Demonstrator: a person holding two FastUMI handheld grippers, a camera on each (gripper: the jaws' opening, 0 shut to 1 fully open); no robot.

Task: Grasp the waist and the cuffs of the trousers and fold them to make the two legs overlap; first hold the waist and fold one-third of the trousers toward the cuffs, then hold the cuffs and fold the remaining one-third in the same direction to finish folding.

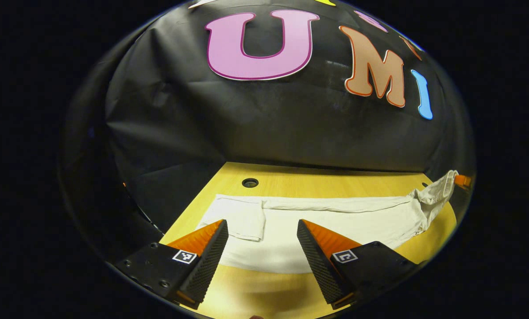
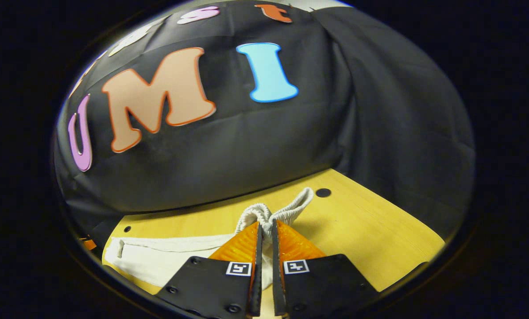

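Observation:
White trousers lie lengthwise across the yellow wooden table, one leg over the other. The cuff end is at the left, its corner turned over. My left gripper hovers open just above that end, with nothing between its fingers. At the far right the waist is lifted and bunched, held by my right gripper. In the right gripper view, my right gripper is shut on the ribbed elastic waistband, and the trousers trail away to the left.
A round hole sits in the table behind the cuffs, and another hole lies beyond the waistband. Bare tabletop stretches to the right of the waist. The black cloth wall closes off the table's far side.

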